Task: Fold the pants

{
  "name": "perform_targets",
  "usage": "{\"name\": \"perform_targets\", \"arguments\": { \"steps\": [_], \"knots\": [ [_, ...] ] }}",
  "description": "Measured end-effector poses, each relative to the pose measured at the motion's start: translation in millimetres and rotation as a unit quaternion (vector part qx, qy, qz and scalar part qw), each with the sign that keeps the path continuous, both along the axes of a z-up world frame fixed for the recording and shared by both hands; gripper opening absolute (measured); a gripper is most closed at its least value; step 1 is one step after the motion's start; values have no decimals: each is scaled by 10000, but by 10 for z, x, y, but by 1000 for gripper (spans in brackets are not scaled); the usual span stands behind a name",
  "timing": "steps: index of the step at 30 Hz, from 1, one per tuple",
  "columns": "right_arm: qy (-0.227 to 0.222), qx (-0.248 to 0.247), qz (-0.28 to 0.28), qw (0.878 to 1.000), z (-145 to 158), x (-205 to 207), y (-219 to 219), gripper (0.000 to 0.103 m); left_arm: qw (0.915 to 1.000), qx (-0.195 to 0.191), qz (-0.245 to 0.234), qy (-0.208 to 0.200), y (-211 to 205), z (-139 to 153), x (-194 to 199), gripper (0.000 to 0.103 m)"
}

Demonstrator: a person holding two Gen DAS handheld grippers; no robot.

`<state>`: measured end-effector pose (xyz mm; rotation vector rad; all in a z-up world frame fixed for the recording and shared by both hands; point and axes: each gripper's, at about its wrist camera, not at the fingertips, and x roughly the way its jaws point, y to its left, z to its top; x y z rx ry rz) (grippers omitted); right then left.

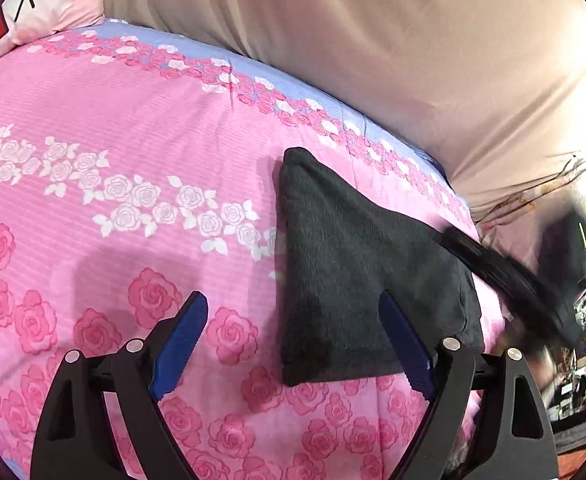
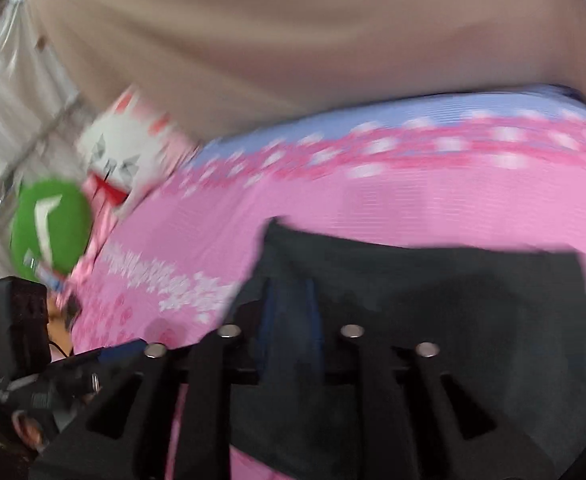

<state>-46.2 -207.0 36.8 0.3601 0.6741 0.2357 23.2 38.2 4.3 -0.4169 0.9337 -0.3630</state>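
lying folded on the bed (image 1: pixel 93 128), the pants (image 1: pixel 357 272) sit just right of the left hand-held gripper (image 1: pixel 293 344), jaws wide and empty; the right hand-held gripper (image 2: pixel 291 312), parted slightly and gripping nothing, hovers over them, nearer.

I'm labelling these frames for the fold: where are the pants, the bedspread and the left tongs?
pants (image 1: pixel 357 264), left wrist view, middle of the folded dark cloth
bedspread (image 1: pixel 113 120), left wrist view, bare pink stretch
left tongs (image 1: pixel 293 312), left wrist view, midway between blue tips

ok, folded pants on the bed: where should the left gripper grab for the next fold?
Probably the near bottom edge of the pants, coming from the near side. That thick edge lies closest to the open left gripper, flat on the pink bedspread; the far corner tapers away.
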Motion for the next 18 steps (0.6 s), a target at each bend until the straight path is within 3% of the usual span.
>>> {"name": "perform_targets", "arguments": {
  "steps": [1,4,6,9,11,13,15,18],
  "knots": [
    [29,-9,-408,9992,-43,-172,-235,41,10000,-47,-18,66,-24,-41,51,84],
    [520,335,-1121,9918,-328,-501,-857,42,9989,-255,-173,346,-188,-210,189,84],
    [746,939,-998,9877,-532,-580,-1042,42,9974,-418,-255,538,-295,-303,210,84],
    [716,1327,-762,9856,-645,-571,-1036,45,9944,-726,-300,711,-422,-414,255,85],
    [612,1319,-652,9872,-646,-539,-974,58,9922,-925,-394,732,-453,-422,260,85],
    [583,1012,-563,9916,-605,-481,-871,57,9891,-1190,-356,787,-431,-463,292,84],
    [559,770,-512,9941,-558,-427,-772,49,9865,-1343,-372,858,-402,-474,323,81],
    [619,739,-413,9945,-561,-419,-726,52,9833,-1492,-375,977,-366,-498,342,81]
  ]
}}
